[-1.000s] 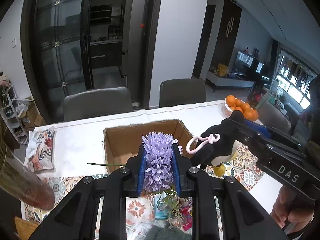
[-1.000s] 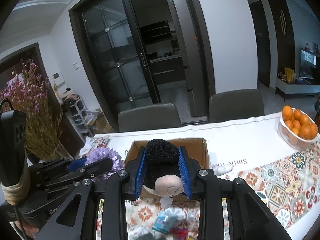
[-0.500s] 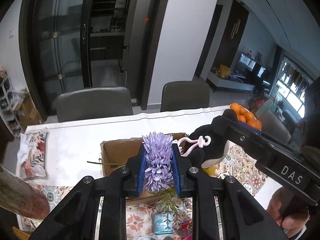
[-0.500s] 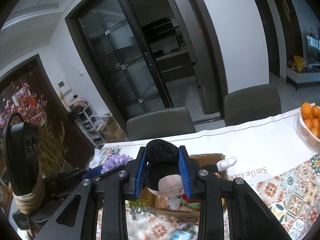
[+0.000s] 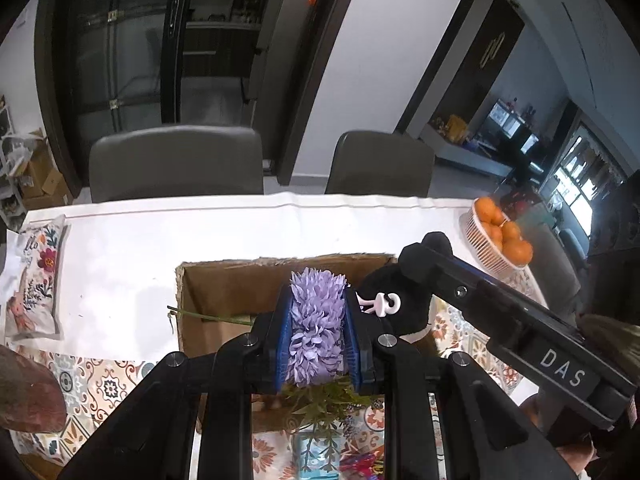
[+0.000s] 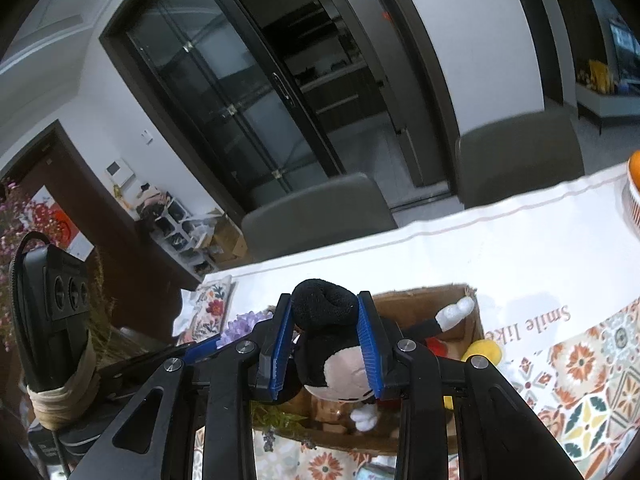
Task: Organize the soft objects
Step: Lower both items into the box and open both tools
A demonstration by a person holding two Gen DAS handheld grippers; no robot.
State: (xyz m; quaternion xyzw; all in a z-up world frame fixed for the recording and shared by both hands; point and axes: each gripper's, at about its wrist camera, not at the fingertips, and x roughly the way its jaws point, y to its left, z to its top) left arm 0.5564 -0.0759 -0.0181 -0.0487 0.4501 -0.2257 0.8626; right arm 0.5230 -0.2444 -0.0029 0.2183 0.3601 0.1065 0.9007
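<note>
My left gripper [image 5: 317, 334] is shut on a purple artificial flower [image 5: 316, 332] and holds it over the near edge of an open cardboard box [image 5: 240, 284]; its green stem [image 5: 208, 316] sticks out to the left over the box wall. My right gripper [image 6: 325, 344] is shut on a black Mickey Mouse plush [image 6: 328, 344], gripped at the head, above the same box [image 6: 424, 300]. The plush also shows in the left wrist view [image 5: 404, 300], just right of the flower. The purple flower [image 6: 240, 326] shows at the left in the right wrist view.
The box stands on a table with a white cloth [image 5: 280, 224] and a patterned runner [image 5: 100, 384]. A basket of oranges [image 5: 500, 236] is at the far right, a floral cushion [image 5: 36, 280] at the far left. Two grey chairs [image 5: 176, 164] stand behind the table.
Both grippers have moved forward and now hang above the box with their loads. The box has come closer beneath them. Both grips are unchanged.
</note>
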